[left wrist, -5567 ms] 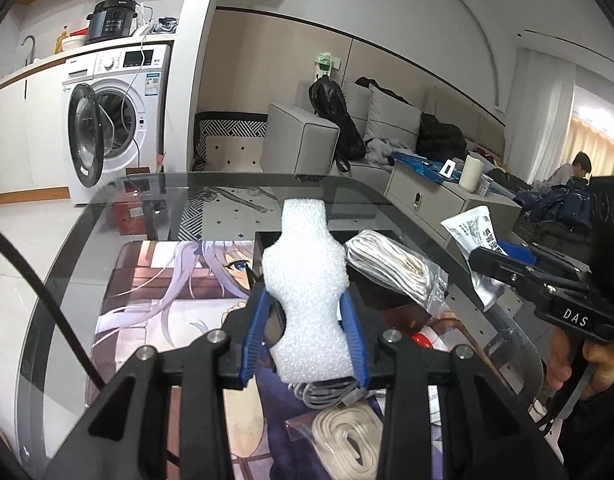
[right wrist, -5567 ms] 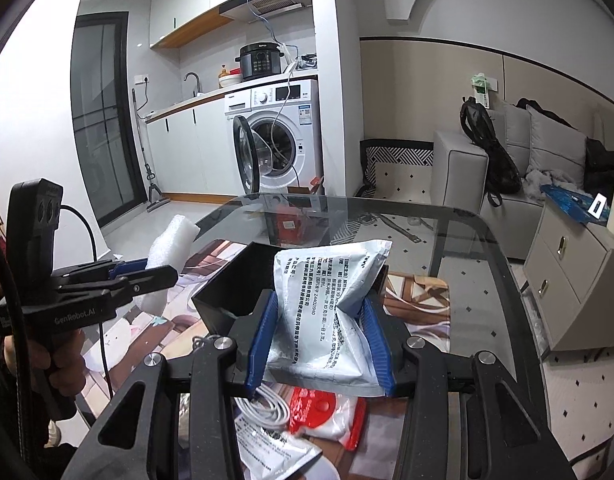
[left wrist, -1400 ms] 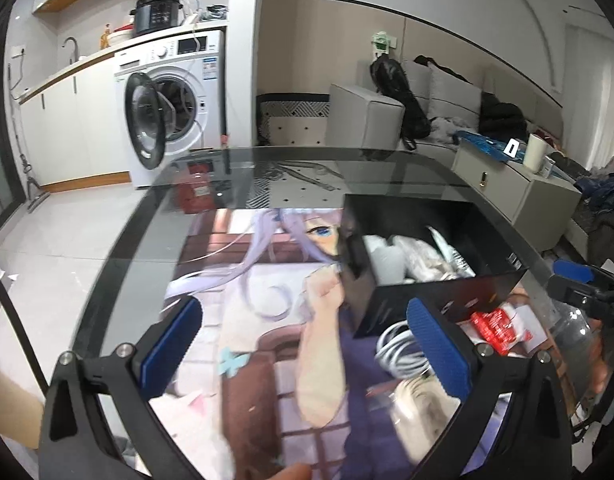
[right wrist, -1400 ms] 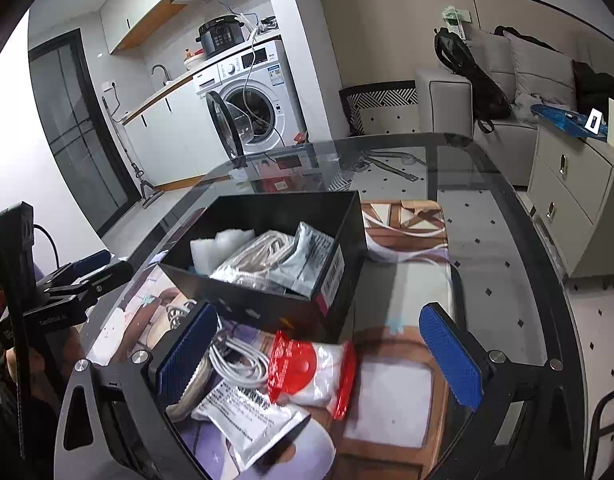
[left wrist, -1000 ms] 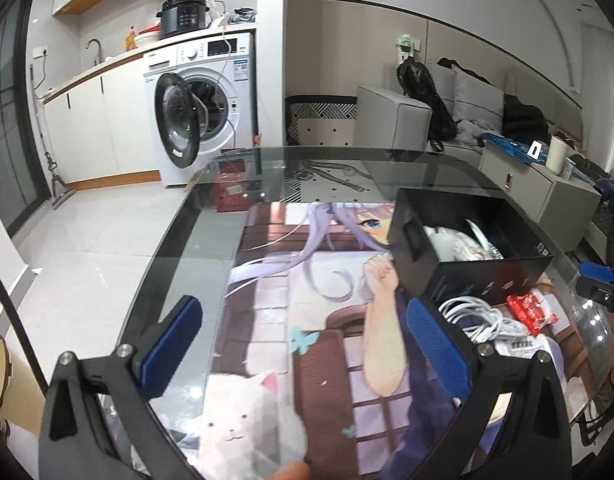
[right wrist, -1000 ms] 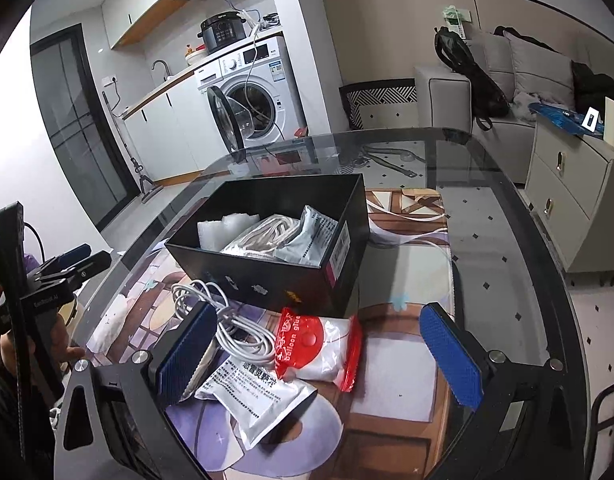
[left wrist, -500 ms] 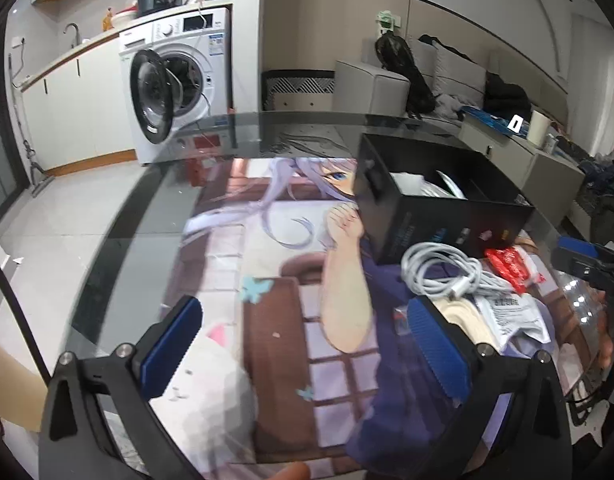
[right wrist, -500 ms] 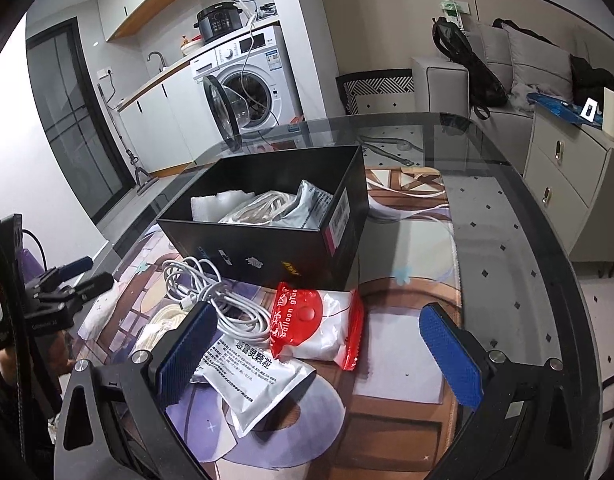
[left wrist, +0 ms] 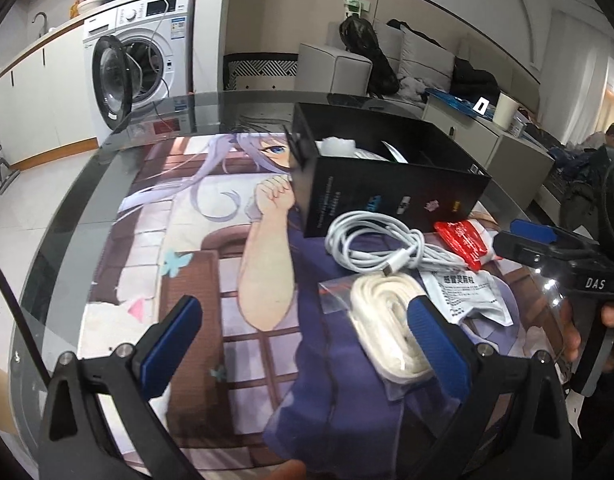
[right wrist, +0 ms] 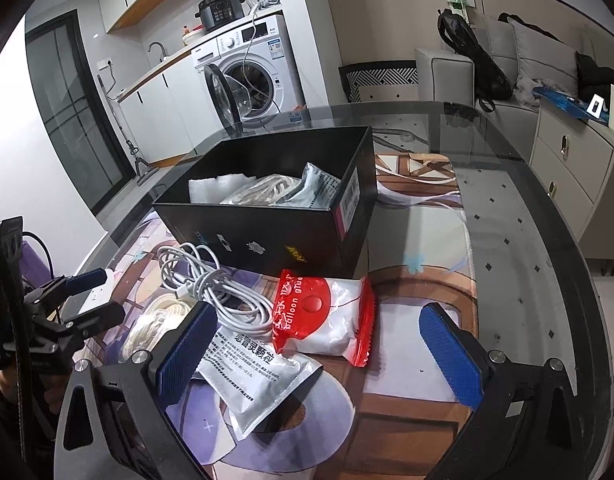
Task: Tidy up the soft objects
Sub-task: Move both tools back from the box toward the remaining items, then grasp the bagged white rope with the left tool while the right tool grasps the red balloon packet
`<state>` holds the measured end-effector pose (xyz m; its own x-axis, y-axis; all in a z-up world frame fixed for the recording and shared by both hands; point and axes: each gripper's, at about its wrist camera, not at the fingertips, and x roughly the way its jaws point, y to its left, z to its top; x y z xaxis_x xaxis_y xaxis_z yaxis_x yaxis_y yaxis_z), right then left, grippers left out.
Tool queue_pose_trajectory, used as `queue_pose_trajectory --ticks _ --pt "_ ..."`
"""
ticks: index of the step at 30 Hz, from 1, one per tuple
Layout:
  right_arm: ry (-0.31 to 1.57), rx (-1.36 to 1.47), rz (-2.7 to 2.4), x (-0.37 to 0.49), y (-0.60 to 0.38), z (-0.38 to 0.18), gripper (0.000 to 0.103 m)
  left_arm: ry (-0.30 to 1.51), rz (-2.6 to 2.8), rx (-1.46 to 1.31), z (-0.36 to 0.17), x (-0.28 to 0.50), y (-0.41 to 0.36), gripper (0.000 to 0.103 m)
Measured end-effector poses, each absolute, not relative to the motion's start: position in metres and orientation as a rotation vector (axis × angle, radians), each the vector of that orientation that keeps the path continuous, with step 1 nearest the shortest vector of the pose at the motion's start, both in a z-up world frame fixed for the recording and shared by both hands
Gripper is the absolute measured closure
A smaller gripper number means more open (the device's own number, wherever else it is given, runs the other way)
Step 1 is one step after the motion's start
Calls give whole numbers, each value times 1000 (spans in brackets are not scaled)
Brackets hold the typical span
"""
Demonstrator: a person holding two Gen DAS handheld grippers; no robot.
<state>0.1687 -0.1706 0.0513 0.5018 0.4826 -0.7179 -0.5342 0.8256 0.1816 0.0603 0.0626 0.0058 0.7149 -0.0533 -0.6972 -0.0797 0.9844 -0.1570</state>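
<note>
Left tool (left wrist: 307, 330) spread, apparently over bagged cord (left wrist: 391, 320); cable (left wrist: 371, 244) beside.

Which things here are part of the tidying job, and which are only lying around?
Job:
black box
white cable
red balloon-glue pack
silver sachet
bagged cream cord
foam already in the box

Not part of it:
anime mat
washing machine
black backpack

Foam block (right wrist: 211, 189) and pouch (right wrist: 319, 188) now in box (right wrist: 275, 240) — both grippers emptied, fingers spread
</note>
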Motion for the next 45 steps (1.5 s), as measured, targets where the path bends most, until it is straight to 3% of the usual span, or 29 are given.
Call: queue_pose_trajectory --ticks 20,45 --pt "891 -92 565 180 -169 38 0 841 -76 -141 -11 74 26 0" --pt "940 -132 517 200 -166 19 0 886 -56 -109 -18 87 33 0"
